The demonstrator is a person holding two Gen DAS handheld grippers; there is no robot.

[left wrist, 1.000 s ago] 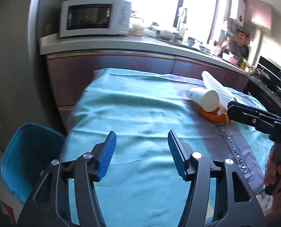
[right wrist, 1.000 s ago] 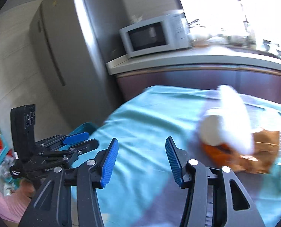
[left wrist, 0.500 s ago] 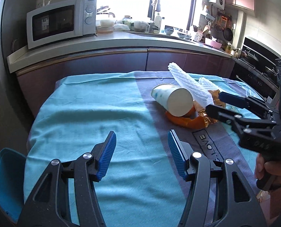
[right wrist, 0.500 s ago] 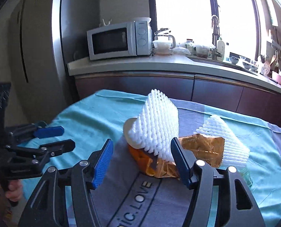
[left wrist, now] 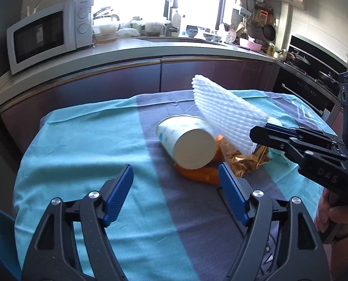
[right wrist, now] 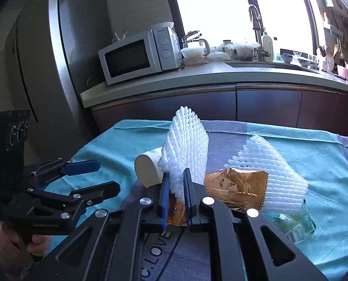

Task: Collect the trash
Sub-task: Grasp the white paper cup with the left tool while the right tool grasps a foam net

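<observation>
My right gripper (right wrist: 174, 195) has just gone from spread to closing on the near edge of the white foam net (right wrist: 188, 145), net between the pads; my left gripper (left wrist: 175, 188) is opening, nothing in it. Left has swung in toward the paper cup (left wrist: 188, 140) and gold wrapper (right wrist: 237, 187), mid-table on the cloth (left wrist: 80, 140). First piece looks secured; blue bin (left wrist: 0, 238) sits near left.

- Left wrist camera sits behind its own blue-padded jaws, tilted down over the teal tablecloth (left wrist: 85, 145), with the paper cup (left wrist: 188, 142) close ahead between them.
- Right wrist camera looks along its jaws from nearer, the foam net (right wrist: 188, 149) right at their tips.
- Both views share the cup, foam net, gold wrapper (right wrist: 237, 187) and microwave (left wrist: 45, 37) beyond.
</observation>
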